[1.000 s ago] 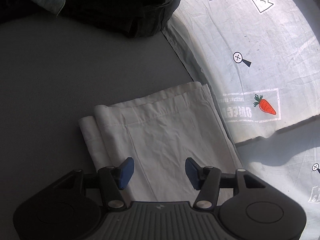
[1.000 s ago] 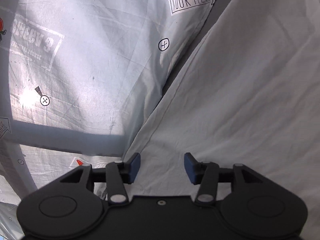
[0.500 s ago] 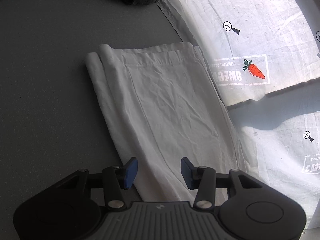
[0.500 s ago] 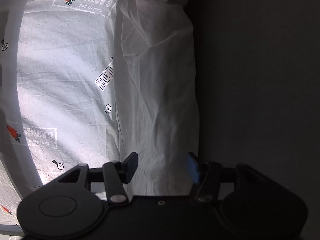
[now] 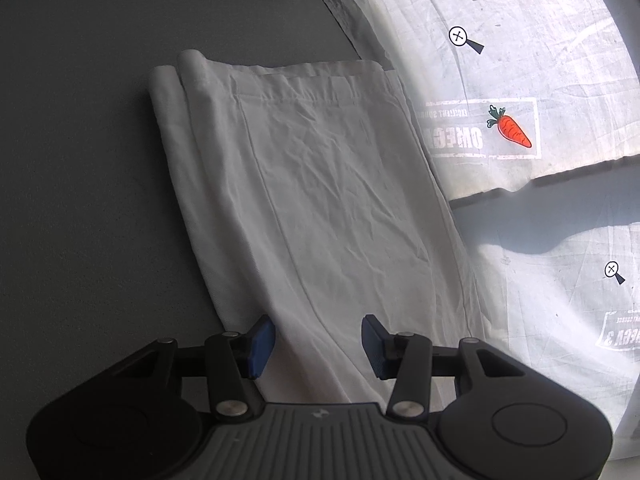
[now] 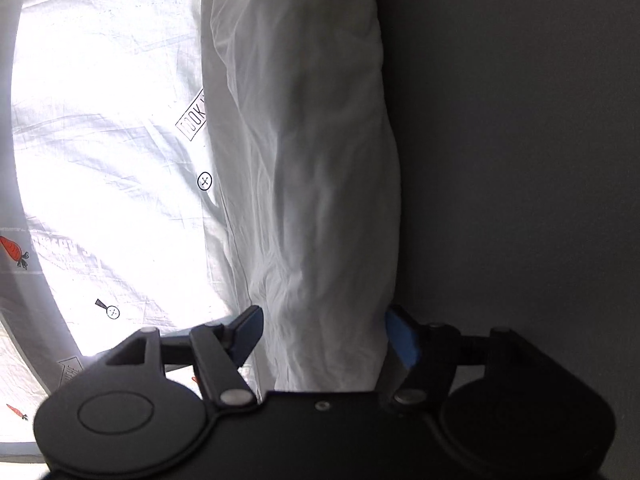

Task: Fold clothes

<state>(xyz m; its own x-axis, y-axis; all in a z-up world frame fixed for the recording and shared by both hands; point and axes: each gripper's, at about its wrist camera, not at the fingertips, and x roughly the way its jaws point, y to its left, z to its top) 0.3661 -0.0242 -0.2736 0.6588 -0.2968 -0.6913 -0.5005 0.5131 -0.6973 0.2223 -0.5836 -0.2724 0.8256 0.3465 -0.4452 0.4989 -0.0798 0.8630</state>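
White garment (image 5: 328,200) half-folded, straddling grey table (image 5: 80,160) and printed sheet (image 5: 520,60).
Left gripper (image 5: 318,346) parted, empty; right gripper (image 6: 324,332) just widened around the fold, not pinching. Could easily snag one layer only, undoing the stack.

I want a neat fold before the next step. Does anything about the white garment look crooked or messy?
Somewhat. The white garment lies slanted across the grey table, one edge overlapping the printed sheet. Its top left edge is rolled rather than flat, and the fabric is wrinkled. No stains or tears show.

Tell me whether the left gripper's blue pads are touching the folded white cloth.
Cannot tell. In the left wrist view the left gripper hangs over the folded white cloth with jaws spread, but that view does not show contact or a gap.
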